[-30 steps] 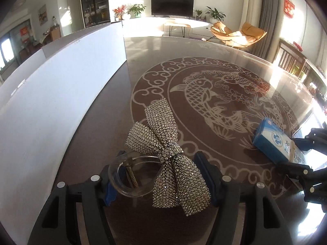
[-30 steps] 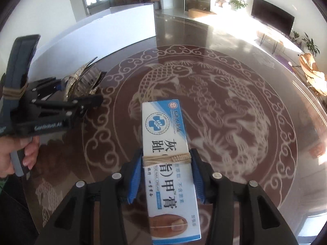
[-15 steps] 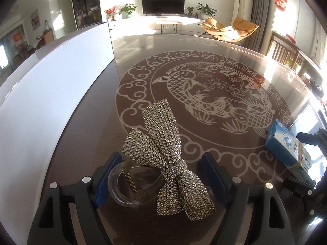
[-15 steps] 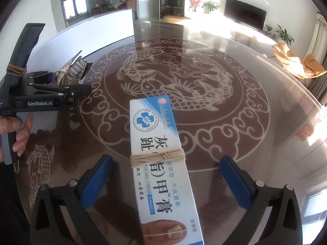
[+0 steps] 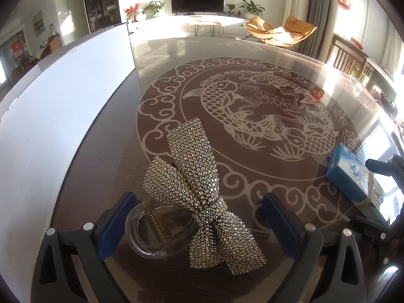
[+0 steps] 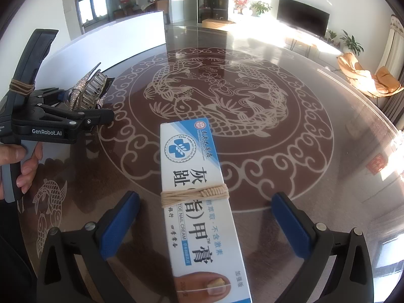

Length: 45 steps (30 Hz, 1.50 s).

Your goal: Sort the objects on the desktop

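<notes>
A rhinestone bow hair clip (image 5: 199, 197) with a clear plastic claw lies on the glass table (image 5: 265, 58). My left gripper (image 5: 197, 202) straddles it. Its jaws are opening, and the blue pads (image 5: 113, 224) stand clear of the clip on both sides. A white and blue nail cream box (image 6: 197, 189) with a rubber band round it lies flat on the table. My right gripper (image 6: 204, 199) is open wide around the box, both pads apart from it. From the right wrist view the left gripper (image 6: 85, 103) and clip (image 6: 88, 93) show at the left.
A tall white board (image 5: 63, 113) stands along the table's left side. A person's hand (image 6: 22, 166) grips the left gripper's handle. The box (image 5: 353, 179) and right gripper (image 5: 373, 194) sit at the right edge of the left wrist view. Chairs stand beyond the table's far right.
Both grippers' jaws have spread wide. The left pads have left the hair clip and the right pads have left the box. Both things now rest on the table.
</notes>
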### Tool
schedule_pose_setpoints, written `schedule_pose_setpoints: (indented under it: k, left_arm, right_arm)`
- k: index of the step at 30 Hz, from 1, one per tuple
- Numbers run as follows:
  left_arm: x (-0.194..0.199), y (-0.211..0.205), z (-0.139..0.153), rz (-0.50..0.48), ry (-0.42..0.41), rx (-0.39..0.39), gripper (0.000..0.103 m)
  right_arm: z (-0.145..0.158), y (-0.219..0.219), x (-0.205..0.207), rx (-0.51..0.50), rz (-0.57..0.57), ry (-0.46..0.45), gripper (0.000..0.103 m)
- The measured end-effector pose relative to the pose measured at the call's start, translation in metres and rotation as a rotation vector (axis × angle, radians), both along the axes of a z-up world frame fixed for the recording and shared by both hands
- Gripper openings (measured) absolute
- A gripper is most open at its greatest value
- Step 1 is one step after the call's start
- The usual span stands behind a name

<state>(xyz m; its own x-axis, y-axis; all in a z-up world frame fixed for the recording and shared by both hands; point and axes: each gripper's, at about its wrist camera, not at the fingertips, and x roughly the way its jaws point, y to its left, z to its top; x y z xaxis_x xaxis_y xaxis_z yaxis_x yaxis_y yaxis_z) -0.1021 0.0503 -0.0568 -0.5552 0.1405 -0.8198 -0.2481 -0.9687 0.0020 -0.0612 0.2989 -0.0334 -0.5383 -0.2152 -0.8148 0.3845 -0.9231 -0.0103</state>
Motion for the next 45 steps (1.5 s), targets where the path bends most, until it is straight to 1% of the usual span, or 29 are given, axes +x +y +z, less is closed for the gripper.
schedule_pose_setpoints:
  k: [13,17,45]
  left_arm:
    - [0.0018,0.0015,-0.0005,0.003,0.004,0.001,0.103]
    - [0.0032,0.0025,-0.0003,0.025,0.011,-0.001,0.103]
    - [0.0018,0.0025,-0.0001,0.026,0.01,0.0,0.103]
  right_arm:
    - [-0.0028,0.003,-0.0037,-0.001,0.001,-0.001,0.103]
    - [-0.0023,0.0037,-0.0036,-0.002,0.001,0.0,0.103]
    - [-0.0025,0.0036,-0.0038,-0.002,0.001,0.0,0.103]
